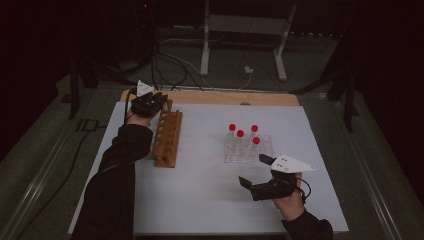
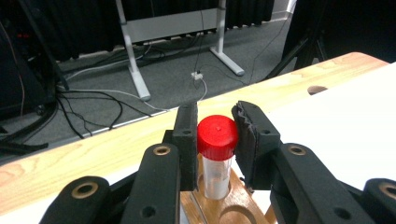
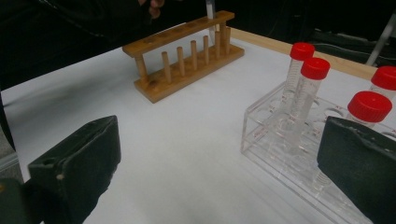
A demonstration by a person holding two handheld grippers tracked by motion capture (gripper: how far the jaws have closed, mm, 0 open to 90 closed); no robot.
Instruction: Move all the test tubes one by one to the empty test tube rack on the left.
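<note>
Four red-capped tubes (image 1: 240,134) stand in the clear rack (image 1: 247,152), a fifth tube (image 2: 216,158) in the wooden rack (image 1: 167,138) between the left gripper (image 2: 215,135) jaws (barely parted), right gripper (image 1: 255,172) wide open.

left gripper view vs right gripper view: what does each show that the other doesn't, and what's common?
Left gripper view alone: the left gripper with its jaws flanking the red screw cap of a clear plastic tube standing in the wooden rack; whether they touch it is unclear. Right gripper view alone: a clear plastic rack holding four red-capped tubes, and the open right gripper. Both: the wooden tube rack and the white table cover.
</note>
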